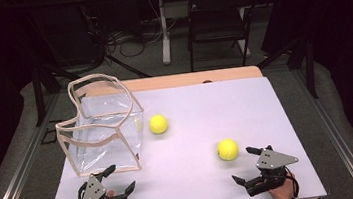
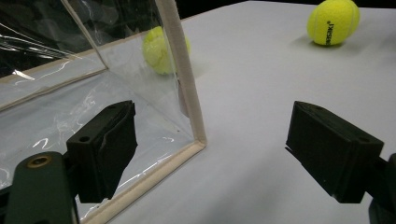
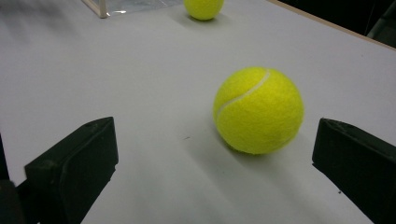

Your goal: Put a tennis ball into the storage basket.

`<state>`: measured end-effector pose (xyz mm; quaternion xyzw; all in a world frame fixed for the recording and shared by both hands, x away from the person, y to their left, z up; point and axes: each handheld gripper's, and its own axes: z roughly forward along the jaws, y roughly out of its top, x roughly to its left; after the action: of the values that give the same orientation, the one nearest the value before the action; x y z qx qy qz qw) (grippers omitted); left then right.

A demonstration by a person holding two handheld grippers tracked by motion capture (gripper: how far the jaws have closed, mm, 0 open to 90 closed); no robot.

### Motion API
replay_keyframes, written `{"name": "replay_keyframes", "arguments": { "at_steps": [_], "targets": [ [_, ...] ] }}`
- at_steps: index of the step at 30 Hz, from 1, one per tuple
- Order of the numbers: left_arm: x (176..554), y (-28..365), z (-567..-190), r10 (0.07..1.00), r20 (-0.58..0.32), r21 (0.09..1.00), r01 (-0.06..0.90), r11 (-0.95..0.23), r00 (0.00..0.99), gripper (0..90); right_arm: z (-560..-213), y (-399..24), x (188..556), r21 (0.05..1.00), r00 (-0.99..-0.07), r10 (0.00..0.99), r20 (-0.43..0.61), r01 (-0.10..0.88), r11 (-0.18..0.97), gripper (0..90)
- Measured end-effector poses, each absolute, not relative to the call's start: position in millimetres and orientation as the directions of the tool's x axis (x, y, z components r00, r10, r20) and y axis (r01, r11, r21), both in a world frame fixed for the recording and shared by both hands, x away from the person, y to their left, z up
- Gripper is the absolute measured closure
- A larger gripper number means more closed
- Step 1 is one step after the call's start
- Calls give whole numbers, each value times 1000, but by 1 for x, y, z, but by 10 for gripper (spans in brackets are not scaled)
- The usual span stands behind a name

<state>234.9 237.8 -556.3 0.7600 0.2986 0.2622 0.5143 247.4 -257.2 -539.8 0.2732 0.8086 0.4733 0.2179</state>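
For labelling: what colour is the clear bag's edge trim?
Beige trim, seen best in the left gripper view.

In the left gripper view the farther tennis ball (image 2: pixel 161 50) is half veiled behind the clear bag's (image 2: pixel 56 116) corner seam. The nearer ball (image 2: pixel 333 21) is clipped by the picture's top edge.

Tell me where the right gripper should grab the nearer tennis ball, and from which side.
Grip the nearer tennis ball across its widest middle, coming in level from the person's side. It is round and sits free on the white table, so any diameter should hold. The right gripper already faces it with jaws open, apparently wider than the ball. The ball sits toward one jaw, so centre first.
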Motion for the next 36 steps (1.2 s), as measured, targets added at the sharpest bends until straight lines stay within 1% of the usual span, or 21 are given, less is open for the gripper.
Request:
{"name": "replay_keyframes", "arguments": {
  "at_steps": [10,15,24,36],
  "targets": [
    [235,237,-556,724,98,937,182,-298,683,159,-540,-257,249,879,-758,645,-95,240,412,0],
    [234,236,-556,724,104,936,179,-303,682,159,-539,-254,251,866,-756,648,-93,260,427,0],
    [234,237,-556,719,101,935,180,-304,687,159,-531,-250,256,853,-749,655,-97,276,443,0],
    [234,237,-556,722,96,935,188,-302,685,159,-521,-248,269,823,-731,679,-72,341,454,0]
  ]
}}
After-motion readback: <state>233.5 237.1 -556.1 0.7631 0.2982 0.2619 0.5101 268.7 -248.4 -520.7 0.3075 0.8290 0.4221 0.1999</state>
